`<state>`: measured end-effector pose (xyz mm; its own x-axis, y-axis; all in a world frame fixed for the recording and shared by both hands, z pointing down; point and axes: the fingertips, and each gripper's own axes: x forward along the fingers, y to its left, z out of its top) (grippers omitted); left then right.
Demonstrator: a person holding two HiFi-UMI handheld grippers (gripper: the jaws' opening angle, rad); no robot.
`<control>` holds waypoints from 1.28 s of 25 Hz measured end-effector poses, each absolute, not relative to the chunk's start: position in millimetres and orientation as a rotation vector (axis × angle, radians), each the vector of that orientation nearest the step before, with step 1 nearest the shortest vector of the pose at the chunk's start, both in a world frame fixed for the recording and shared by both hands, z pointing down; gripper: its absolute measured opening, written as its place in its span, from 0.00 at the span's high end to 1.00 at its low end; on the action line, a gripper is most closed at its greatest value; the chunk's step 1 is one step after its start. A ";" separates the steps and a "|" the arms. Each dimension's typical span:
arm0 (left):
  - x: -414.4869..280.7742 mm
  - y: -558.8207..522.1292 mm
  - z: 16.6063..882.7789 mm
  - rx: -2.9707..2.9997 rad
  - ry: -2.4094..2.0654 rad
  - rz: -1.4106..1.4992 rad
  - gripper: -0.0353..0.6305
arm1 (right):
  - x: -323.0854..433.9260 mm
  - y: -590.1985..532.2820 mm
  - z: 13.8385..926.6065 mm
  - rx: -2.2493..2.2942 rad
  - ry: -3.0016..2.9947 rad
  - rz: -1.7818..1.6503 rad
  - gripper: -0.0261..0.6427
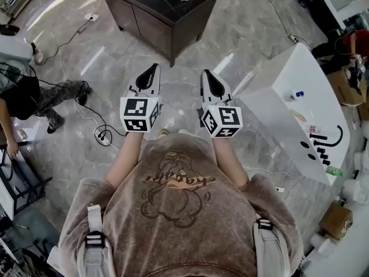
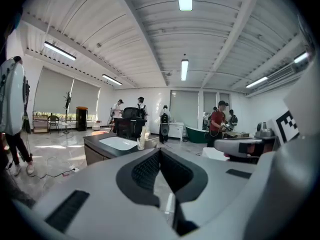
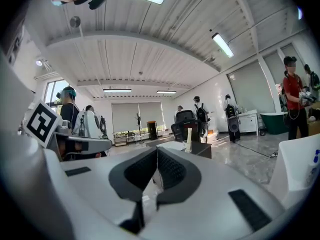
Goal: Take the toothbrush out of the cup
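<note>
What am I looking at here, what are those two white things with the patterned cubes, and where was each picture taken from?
No robot here: a person stands holding a tool in each hand, the left gripper and the right gripper, each with two jaws and a marker cube. One picture comes from a camera on the person's head, looking down. The other two come from cameras riding on the grippers, looking along the jaws. Both pairs of jaws are together with nothing between them, so nothing is held. Ahead stands a dark cabinet with a white basin; on it is a cup with what looks like the toothbrush upright inside. The grippers are well short of it.
</note>
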<state>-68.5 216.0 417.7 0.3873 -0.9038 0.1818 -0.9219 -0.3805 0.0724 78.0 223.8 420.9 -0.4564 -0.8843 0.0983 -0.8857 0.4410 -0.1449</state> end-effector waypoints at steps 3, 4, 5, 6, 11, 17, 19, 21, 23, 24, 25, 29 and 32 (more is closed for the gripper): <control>-76.5 217.6 417.7 2.493 -1.639 0.156 0.92 | 75.2 226.4 424.3 1.662 -2.644 0.270 0.93; -78.4 217.0 418.0 2.497 -1.634 0.155 0.92 | 75.0 225.7 425.8 1.675 -2.635 0.275 0.93; -79.7 216.7 419.1 2.499 -1.625 0.157 0.92 | 75.0 225.4 427.4 1.688 -2.625 0.282 0.93; -80.6 217.0 420.9 2.499 -1.615 0.162 0.92 | 75.2 225.6 428.8 1.699 -2.614 0.288 0.93; -85.1 211.0 427.0 2.508 -1.591 0.172 0.92 | 74.8 218.7 432.9 1.737 -2.586 0.292 0.93; -87.7 188.8 428.1 2.515 -1.588 0.156 0.92 | 72.5 196.9 438.5 1.738 -2.573 0.288 0.93; -87.5 180.3 429.6 2.510 -1.582 0.156 0.92 | 72.8 188.8 439.1 1.734 -2.569 0.291 0.93; -86.2 171.4 430.2 2.512 -1.578 0.157 0.92 | 74.3 180.7 439.3 1.731 -2.568 0.286 0.93; -84.3 160.7 431.2 2.514 -1.580 0.156 0.92 | 76.8 171.3 441.3 1.727 -2.566 0.286 0.93; -83.2 155.4 432.2 2.513 -1.581 0.155 0.92 | 78.0 166.4 442.9 1.723 -2.566 0.288 0.93; -82.0 150.5 433.6 2.511 -1.580 0.155 0.92 | 79.0 161.7 444.2 1.719 -2.565 0.290 0.93; -77.2 129.8 437.1 2.506 -1.571 0.157 0.92 | 82.9 139.9 445.1 1.712 -2.566 0.293 0.93; -75.3 109.1 437.4 2.505 -1.566 0.158 0.92 | 83.8 118.2 445.1 1.715 -2.567 0.301 0.93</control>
<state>-75.3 109.1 437.4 0.4388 -0.8791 0.1862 -0.8985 -0.4277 0.0985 83.8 118.2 445.1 -0.3882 -0.9109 0.1397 -0.9186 0.3702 -0.1386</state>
